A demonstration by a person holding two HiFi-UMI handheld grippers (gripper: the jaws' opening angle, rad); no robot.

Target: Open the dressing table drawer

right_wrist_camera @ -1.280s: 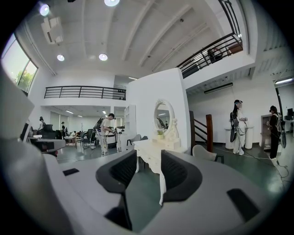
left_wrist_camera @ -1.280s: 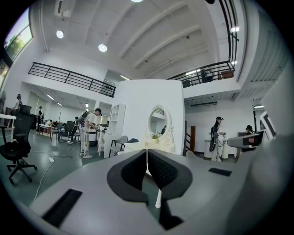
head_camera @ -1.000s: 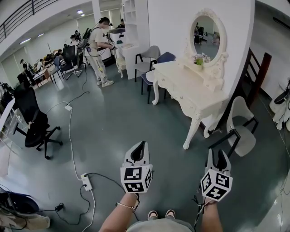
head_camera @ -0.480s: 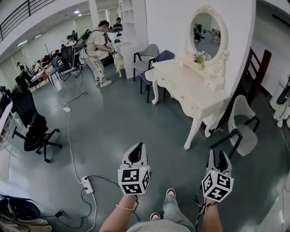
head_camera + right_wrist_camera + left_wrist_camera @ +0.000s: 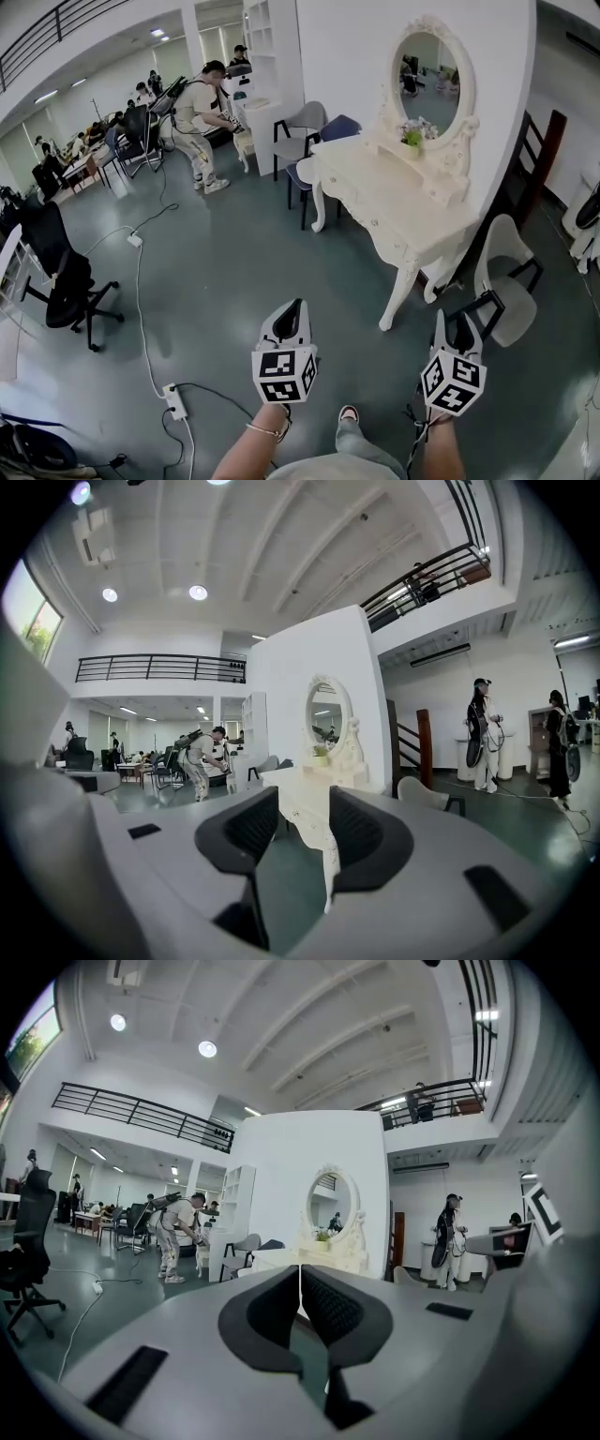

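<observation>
The white dressing table [image 5: 394,192] with an oval mirror [image 5: 431,70] stands against the wall, a few steps ahead. Its drawer fronts [image 5: 373,223] sit flush in the side facing me. Both grippers hang in the air above the floor, well short of the table. My left gripper [image 5: 293,309] is shut with nothing in it; in the left gripper view [image 5: 299,1274] its pads meet, and the table [image 5: 277,1257] shows beyond. My right gripper [image 5: 452,321] is open and empty; in the right gripper view [image 5: 304,803] the table [image 5: 309,785] shows between the jaws.
A white chair [image 5: 504,272] stands just right of the table, and a grey chair [image 5: 302,122] and a blue one [image 5: 330,127] stand at its far end. A person [image 5: 202,117] stands beyond. A power strip with cables [image 5: 172,400] lies on the floor at left, near a black office chair [image 5: 61,277].
I have stepped forward, so the dressing table sits a little nearer. Both grippers keep the same pose in front of me, left shut and right open.
</observation>
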